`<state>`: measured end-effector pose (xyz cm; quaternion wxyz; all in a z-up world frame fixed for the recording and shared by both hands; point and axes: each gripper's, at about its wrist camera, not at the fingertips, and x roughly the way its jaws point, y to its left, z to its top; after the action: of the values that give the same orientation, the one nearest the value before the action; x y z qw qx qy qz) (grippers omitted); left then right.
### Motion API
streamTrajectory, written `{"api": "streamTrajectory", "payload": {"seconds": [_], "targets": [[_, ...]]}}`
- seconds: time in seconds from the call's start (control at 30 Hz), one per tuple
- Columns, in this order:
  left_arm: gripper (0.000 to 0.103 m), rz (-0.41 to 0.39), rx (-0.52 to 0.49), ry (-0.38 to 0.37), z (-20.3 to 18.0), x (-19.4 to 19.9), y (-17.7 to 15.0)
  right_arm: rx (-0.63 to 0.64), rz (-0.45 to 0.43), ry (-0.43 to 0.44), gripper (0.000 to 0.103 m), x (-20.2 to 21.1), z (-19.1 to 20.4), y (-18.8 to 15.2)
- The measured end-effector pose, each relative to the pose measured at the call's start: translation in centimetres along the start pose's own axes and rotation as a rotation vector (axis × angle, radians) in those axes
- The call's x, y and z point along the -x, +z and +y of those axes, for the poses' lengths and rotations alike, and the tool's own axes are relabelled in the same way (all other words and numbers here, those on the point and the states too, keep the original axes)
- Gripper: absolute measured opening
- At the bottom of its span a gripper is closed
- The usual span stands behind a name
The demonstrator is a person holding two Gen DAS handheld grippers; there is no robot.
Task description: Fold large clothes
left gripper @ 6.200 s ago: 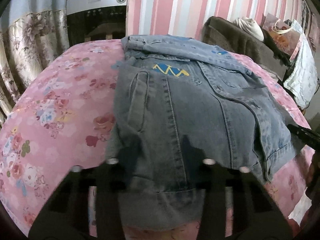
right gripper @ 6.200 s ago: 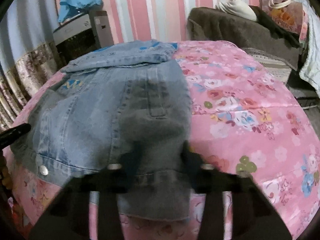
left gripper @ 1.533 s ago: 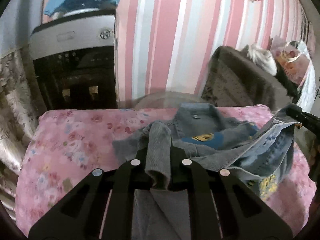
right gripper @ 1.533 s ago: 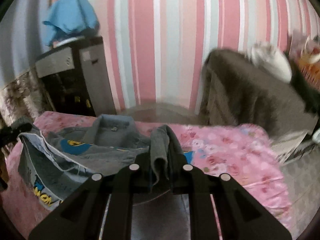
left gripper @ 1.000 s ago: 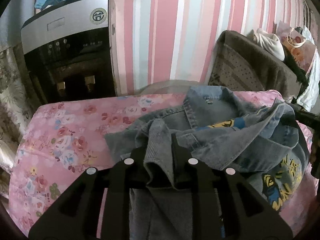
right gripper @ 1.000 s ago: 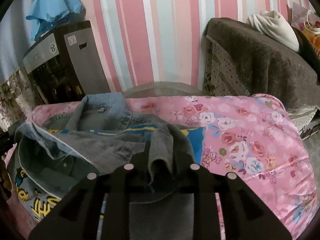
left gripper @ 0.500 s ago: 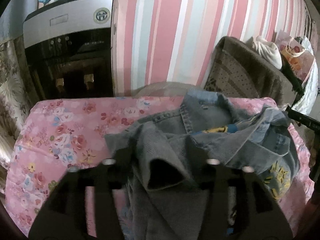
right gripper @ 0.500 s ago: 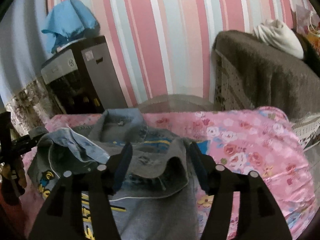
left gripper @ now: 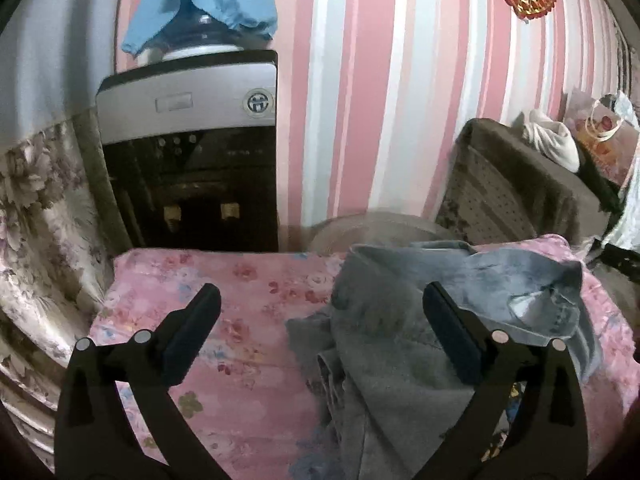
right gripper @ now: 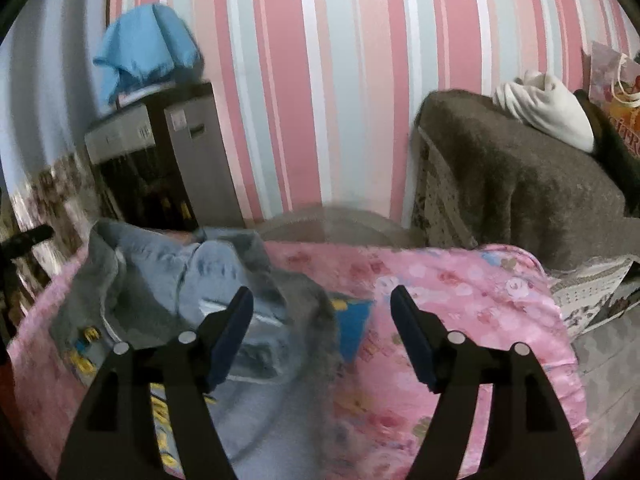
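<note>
A blue denim jacket point(left gripper: 404, 344) lies bunched on the pink floral bed cover point(left gripper: 240, 320), folded over toward the far edge. My left gripper point(left gripper: 320, 296) hovers above it, jaws opening wide, nothing pressed between the pads; the cloth lies below and toward the right finger. In the right wrist view the jacket point(right gripper: 192, 292) sits to the left, its yellow print showing. My right gripper point(right gripper: 322, 296) is above the jacket's right edge, jaws opening, not touching the fabric.
A water dispenser point(left gripper: 188, 152) with a blue cloth point(left gripper: 200, 0) on top stands past the bed's far edge against the striped wall. A brown covered chair point(right gripper: 520, 184) with a white bundle point(right gripper: 548, 108) is at the right. A floral curtain point(left gripper: 36, 240) hangs left.
Both grippers let go of the denim folds they held and opened wide. Both rose and drew back from the jacket, which dropped onto the bed.
</note>
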<state>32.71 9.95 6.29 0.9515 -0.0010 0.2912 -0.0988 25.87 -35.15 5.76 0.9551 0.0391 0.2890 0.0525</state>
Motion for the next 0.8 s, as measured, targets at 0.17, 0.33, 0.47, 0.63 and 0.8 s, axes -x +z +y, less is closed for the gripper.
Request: {"api": "streamTrajectory", "payload": {"seconds": [0.17, 0.33, 0.47, 0.63, 0.8], "targets": [[0.1, 0.115, -0.07, -0.04, -1.0, -2.6, -2.1, 0.055, 0.11, 0.002, 0.072, -2.8, -0.7, -1.9], [0.1, 0.205, -0.135, -0.077, -3.3, -6.5, -4.3, 0.111, 0.153, 0.066, 0.072, -6.5, 0.0, -3.2], [0.082, 0.239, -0.177, -0.13, -4.4, -9.0, -4.2, 0.159, 0.138, 0.118, 0.072, -9.0, 1.2, -2.2], [0.02, 0.277, -0.159, -0.187, -4.5, -10.5, -3.4, 0.212, 0.185, 0.13, 0.012, -11.4, 2.6, -1.2], [0.007, 0.166, -0.073, -0.2, -2.9, -8.7, -2.8, 0.103, -0.022, 0.222, 0.01, -7.2, 1.0, 0.8]]}}
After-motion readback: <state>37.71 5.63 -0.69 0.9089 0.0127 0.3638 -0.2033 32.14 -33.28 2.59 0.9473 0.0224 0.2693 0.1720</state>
